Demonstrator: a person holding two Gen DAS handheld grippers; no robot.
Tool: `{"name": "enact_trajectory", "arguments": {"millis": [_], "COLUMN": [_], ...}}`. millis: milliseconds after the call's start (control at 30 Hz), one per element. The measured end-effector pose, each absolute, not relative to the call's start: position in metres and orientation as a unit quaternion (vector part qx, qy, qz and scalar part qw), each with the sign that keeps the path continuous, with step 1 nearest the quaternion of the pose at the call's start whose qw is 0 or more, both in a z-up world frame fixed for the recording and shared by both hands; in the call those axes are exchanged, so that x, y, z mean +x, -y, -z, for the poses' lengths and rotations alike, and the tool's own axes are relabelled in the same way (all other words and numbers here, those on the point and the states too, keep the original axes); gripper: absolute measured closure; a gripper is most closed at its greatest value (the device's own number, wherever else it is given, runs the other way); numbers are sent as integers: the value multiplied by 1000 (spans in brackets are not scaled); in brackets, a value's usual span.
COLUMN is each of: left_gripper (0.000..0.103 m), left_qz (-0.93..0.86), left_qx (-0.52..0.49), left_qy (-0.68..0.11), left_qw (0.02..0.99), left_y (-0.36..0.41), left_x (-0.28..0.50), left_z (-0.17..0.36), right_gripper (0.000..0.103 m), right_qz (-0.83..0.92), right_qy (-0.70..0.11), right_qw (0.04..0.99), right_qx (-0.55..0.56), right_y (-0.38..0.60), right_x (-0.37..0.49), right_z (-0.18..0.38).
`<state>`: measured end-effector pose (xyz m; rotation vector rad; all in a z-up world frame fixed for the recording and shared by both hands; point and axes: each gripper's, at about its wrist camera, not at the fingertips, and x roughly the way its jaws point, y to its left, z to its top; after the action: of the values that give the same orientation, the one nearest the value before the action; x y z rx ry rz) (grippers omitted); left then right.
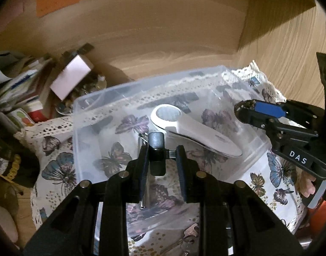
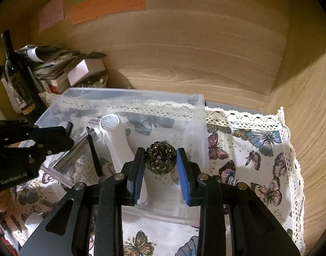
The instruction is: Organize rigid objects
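A clear plastic box (image 1: 94, 115) (image 2: 197, 115) stands on a butterfly-print cloth. A white handheld device (image 1: 197, 130) (image 2: 118, 143) lies inside it. My left gripper (image 1: 162, 149) hangs over the box with its jaws apart; a dark metal cylinder tool (image 1: 156, 149) sits between them against the left pad, with a gap to the right pad. In the right wrist view the same tool (image 2: 73, 151) shows as a silver tube beside the left gripper (image 2: 62, 136). My right gripper (image 2: 160, 160) is shut on a bronze patterned ball (image 2: 160, 157) over the box's near right side.
Keys (image 1: 188, 241) lie on the cloth (image 2: 258, 149) in front of the box. A stack of books, papers and a small box (image 1: 71, 79) crowds the back left, with a dark wine bottle (image 2: 16, 79). Wooden walls close the back and right.
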<state>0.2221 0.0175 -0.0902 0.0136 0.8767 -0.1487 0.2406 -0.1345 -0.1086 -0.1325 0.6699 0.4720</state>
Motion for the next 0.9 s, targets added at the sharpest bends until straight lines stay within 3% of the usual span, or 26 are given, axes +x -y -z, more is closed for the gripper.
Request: {"name": "enact_trajectory", "arguments": {"millis": [300,367,600,700,900], "left_gripper": [77,74,56,46,39], "left_qz": [72,71,66,64,65], "left_qx": [21,25,30,36,54], "left_qy": [-417,-411,-378,-359,-335], "left_qw": [906,908,923,930,938], "left_y": [-10,-8,-6,-7,-5], "left_x": [216,213,190,176,149], "left_z": [82,78,57,47,37], "right_gripper": [75,71,68,62,61], "right_qz": [-237,-239,-246,-251,-261], "right_qy": [-326,-321,-299,-289,-270], "right_qw": [913,914,920,922,926], "right_qx": [-66,-64,-54,-50,-50], "right_y": [132,134,139,142,146], "right_x": [236,233,215,206,183], "right_z": [104,101,85,78,68]}}
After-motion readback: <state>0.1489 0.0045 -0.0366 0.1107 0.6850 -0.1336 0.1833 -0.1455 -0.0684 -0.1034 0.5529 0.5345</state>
